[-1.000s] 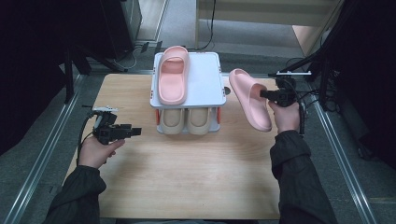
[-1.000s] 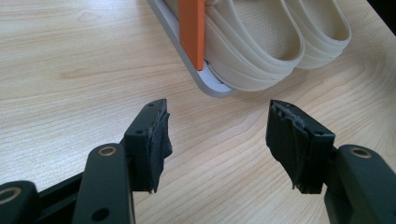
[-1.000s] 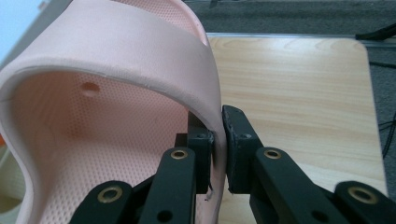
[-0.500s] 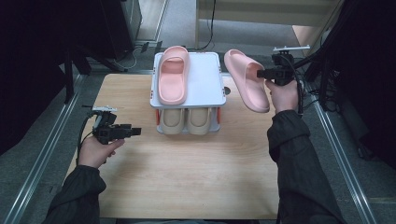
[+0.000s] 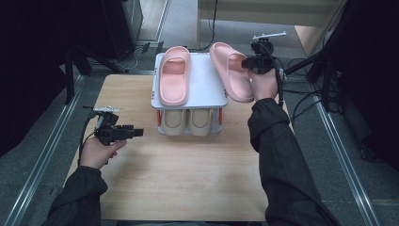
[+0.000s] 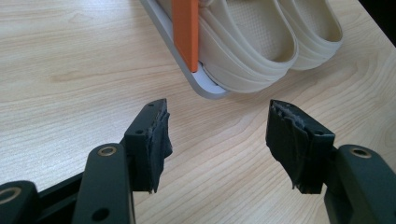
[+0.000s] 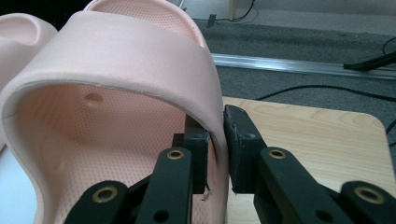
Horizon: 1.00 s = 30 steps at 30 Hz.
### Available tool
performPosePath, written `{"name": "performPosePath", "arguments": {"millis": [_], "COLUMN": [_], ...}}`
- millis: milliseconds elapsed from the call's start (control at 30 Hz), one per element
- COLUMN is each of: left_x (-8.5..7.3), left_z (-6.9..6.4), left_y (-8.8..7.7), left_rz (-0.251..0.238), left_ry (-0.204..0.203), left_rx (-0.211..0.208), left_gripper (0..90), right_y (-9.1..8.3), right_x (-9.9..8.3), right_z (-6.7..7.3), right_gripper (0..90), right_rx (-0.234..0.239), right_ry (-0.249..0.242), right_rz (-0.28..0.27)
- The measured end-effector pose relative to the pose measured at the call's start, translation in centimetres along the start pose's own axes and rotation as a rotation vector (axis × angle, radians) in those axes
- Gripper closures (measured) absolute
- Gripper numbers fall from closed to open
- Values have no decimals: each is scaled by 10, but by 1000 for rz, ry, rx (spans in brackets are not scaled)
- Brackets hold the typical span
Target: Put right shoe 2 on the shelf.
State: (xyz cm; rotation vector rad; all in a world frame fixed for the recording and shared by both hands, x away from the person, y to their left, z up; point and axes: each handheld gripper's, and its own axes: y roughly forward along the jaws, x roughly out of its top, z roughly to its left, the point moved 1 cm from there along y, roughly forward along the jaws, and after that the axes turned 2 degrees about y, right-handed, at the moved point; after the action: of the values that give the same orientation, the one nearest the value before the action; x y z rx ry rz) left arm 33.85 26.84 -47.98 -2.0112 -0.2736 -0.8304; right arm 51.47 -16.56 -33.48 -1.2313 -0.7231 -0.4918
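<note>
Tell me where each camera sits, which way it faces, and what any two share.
High view: above the table, looking forward and down; forearms, both hands.
Left gripper view: on the left gripper, facing the rack; open jaws.
Right gripper view: on the right gripper, jaws pinching the pink slipper.
Shared: that slipper appears in the high view too.

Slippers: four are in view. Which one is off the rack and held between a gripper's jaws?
The pink slipper at the rack's right edge, its strap pinched by the right gripper. The other pink one lies flat on top; both beige ones sit underneath.
</note>
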Motion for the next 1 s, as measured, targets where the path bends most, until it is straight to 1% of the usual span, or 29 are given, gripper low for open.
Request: {"name": "performPosePath", "arguments": {"millis": [233, 367, 400, 467, 633, 767, 800, 933, 1000], "left_x": [0, 0, 1, 1, 1, 1, 0, 0, 0], "left_z": [-3, -4, -5, -5, -4, -3, -3, -2, -2], "left_y": [2, 4, 4, 4, 4, 3, 3, 3, 3], "left_rz": [9, 17, 15, 18, 18, 16, 16, 16, 16], "left_ry": [9, 14, 14, 24, 19, 17, 16, 15, 14], "left_rx": [0, -5, -7, -9, -9, -6, -6, -5, -4], "left_gripper": [394, 393, 393, 393, 393, 393, 393, 393, 393], "right_y": [15, 20, 21, 23, 29, 31, 31, 30, 29], "right_x": [6, 10, 10, 11, 11, 10, 10, 8, 7], "right_z": [29, 39, 41, 44, 51, 54, 55, 60, 61], "right_gripper": [799, 795, 794, 790, 785, 763, 752, 711, 697], "right_rx": [-23, -36, -40, -43, -39, -43, -40, -20, 1], "right_ry": [-33, -52, -58, -53, -45, -59, -54, -72, -80], "right_rz": [16, 21, 22, 25, 28, 28, 28, 22, 23]}}
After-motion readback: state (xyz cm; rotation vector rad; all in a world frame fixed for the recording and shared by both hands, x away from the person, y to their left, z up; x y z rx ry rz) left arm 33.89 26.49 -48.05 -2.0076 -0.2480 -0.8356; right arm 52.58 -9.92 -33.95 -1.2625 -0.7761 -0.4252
